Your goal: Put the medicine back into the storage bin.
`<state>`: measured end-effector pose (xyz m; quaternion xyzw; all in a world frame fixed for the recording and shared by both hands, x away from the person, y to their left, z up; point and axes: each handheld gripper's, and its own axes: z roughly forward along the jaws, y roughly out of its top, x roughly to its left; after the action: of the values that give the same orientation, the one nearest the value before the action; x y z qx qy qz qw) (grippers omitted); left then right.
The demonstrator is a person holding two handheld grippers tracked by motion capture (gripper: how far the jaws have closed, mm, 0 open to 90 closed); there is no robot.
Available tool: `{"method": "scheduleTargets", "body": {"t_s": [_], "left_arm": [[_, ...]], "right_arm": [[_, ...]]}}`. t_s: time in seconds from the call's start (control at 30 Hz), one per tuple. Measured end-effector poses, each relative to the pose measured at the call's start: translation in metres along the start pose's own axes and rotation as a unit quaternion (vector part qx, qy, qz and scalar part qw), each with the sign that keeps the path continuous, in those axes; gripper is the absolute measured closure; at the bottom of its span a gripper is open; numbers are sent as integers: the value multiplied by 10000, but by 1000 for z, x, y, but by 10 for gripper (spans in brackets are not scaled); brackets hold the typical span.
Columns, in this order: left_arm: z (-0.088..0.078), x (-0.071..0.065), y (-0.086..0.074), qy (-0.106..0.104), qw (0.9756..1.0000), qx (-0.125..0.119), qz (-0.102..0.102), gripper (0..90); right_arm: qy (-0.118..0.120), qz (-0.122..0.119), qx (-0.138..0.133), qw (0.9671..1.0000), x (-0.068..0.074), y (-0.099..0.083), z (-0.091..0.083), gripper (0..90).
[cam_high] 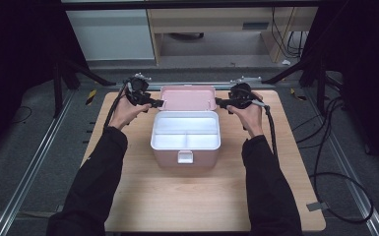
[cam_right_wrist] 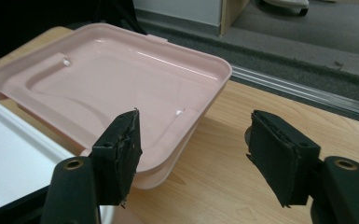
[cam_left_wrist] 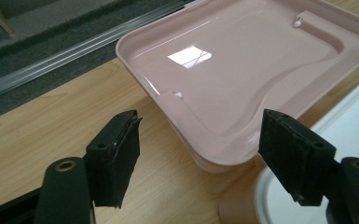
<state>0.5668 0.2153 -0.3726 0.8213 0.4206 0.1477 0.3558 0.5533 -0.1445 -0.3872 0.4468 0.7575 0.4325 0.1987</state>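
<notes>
A pink box point(cam_high: 185, 140) with a white tray inside stands on the middle of the wooden bench point(cam_high: 142, 196), its pink lid point(cam_high: 187, 97) swung open and lying back behind it. The left gripper point(cam_high: 158, 103) sits at the lid's left edge, jaws spread wide with nothing pressed between them. The right gripper point(cam_high: 220, 102) is at the lid's right edge, jaws likewise apart and gripping nothing, the lid's corner just ahead of them

The pink lid point(cam_left_wrist: 242, 74) is cut off at the right edge in the left gripper view. The white tray point(cam_right_wrist: 14, 154) is cut off at the left edge in the right gripper view.
</notes>
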Motion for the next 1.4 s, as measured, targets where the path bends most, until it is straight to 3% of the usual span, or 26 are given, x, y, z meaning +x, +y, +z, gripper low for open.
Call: {"method": "scheduleTargets", "body": {"t_s": [0.1, 0.23, 0.33, 0.43, 0.7, 0.97, 1.27, 1.4], "left_arm": [[9, 3, 0, -65, 9999, -85, -107, 287], [21, 6, -3, -63, 9998, -15, -175, 287], [29, 9, -5, -150, 9996, 9, -246, 289], [38, 8, -9, -147, 9995, 227, -191, 292], [45, 9, -10, -349, 9987, 122, -355, 335], [48, 11, -11, -454, 9972, 134, -577, 375], [45, 7, -9, -263, 9988, 123, -394, 409], [43, 7, -9, -225, 9990, 138, -370, 448]], "right_arm": [[-6, -18, 67, 10000, 0, 3, 11, 340], [73, 125, 83, 9999, 1, 5, 24, 337], [40, 58, 197, 9998, 1, 3, 34, 338], [82, 84, 293, 9995, 2, -1, 44, 334], [195, 231, 536, 9981, 2, -11, 61, 333], [385, 321, 530, 9973, 4, -13, 65, 403], [443, 478, 477, 9967, 1, -7, 63, 412], [359, 361, 509, 9974, 5, -5, 62, 412]]}}
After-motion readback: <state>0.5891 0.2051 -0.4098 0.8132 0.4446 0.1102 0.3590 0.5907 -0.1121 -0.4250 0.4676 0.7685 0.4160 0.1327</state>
